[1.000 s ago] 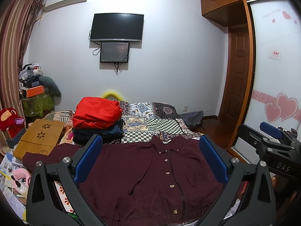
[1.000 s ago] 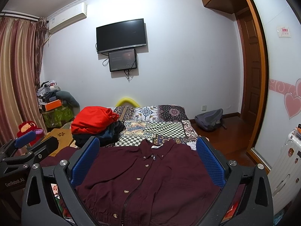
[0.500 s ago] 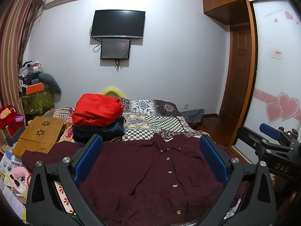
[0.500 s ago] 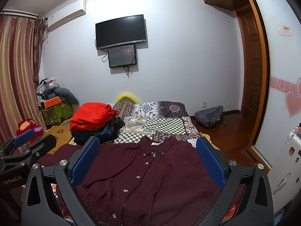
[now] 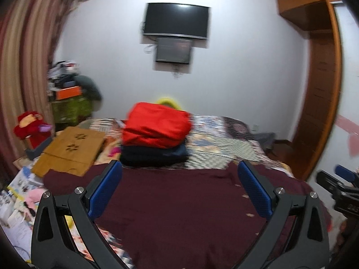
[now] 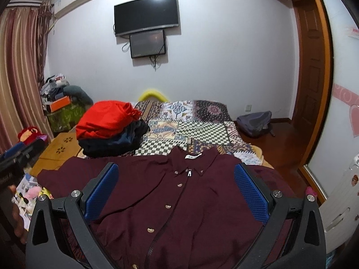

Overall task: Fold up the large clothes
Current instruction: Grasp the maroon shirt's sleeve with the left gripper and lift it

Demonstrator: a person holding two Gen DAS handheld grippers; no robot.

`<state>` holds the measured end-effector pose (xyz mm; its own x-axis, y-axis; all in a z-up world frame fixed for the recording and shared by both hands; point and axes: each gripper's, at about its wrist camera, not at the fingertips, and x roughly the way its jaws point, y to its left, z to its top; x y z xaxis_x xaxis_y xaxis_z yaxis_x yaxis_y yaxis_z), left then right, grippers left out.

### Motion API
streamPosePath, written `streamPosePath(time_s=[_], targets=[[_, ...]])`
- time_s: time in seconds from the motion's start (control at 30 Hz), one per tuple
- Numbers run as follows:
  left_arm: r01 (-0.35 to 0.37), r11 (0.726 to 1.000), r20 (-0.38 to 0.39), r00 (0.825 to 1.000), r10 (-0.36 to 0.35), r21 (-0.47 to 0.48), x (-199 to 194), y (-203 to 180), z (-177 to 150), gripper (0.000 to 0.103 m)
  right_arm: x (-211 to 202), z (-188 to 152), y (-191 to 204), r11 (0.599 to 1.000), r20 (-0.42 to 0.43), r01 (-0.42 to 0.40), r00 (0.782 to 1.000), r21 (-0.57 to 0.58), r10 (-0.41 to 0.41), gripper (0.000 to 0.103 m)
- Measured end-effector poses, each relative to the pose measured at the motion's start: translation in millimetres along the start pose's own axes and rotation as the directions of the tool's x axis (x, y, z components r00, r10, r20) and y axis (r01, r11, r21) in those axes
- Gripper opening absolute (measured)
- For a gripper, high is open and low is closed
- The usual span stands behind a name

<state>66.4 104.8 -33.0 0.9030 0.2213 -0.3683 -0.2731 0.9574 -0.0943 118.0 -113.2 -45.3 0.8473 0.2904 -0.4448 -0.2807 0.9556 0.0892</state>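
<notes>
A dark maroon button-up jacket (image 6: 179, 201) lies spread flat, front up, on the near end of the bed, its collar pointing away from me. In the blurred left wrist view the same jacket (image 5: 179, 206) fills the lower middle. My left gripper (image 5: 179, 192) hovers open above the jacket's left half, nothing between its blue pads. Over the jacket's chest my right gripper (image 6: 177, 192) is open too, and empty. The right gripper (image 5: 343, 186) shows at the left view's right edge, and the left gripper (image 6: 15, 159) shows at the right view's left edge.
A stack of folded clothes, red on top (image 6: 105, 121) over dark ones, sits on the patchwork bedspread (image 6: 195, 130) behind the jacket. A wooden lap desk (image 6: 58, 152) and toys lie to the left. A grey backpack (image 6: 255, 123) rests on the floor by the door.
The left wrist view has swung left and is now motion-blurred, with the jacket's buttons shifted to its right side. The right gripper has tipped slightly downward toward the jacket. Both stay open.
</notes>
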Motion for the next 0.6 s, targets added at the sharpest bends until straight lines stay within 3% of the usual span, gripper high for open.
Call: streamPosePath(time_s=[0.1, 0.23, 0.4, 0.5, 0.6], targets=[[-0.081, 0.996, -0.010, 0.997, 0.081, -0.031, 17, 30, 0, 0.103, 14, 1, 6, 1.000, -0.032, -0.007, 0.999, -0.009, 0.007, 0.102], [-0.140, 0.988, -0.061, 0.989, 0.136, -0.064, 40, 70, -3, 0.103, 31, 2, 11, 1.000, -0.077, -0.013, 0.997, -0.024, 0.011, 0.102], [-0.247, 0.959, -0.144, 0.963, 0.228, -0.137, 68, 128, -16, 0.103, 49, 2, 14, 0.999, -0.118, -0.012, 0.993, -0.031, 0.008, 0.102], [-0.226, 0.954, -0.224, 0.958, 0.181, -0.198, 88, 163, -30, 0.103, 60, 2, 16, 0.999, -0.145, -0.011, 0.989, -0.037, 0.006, 0.102], [-0.224, 0.933, -0.312, 0.941, 0.131, -0.282, 107, 201, -46, 0.103, 68, 2, 18, 0.999, -0.163, -0.007, 0.987, -0.051, -0.002, 0.102]])
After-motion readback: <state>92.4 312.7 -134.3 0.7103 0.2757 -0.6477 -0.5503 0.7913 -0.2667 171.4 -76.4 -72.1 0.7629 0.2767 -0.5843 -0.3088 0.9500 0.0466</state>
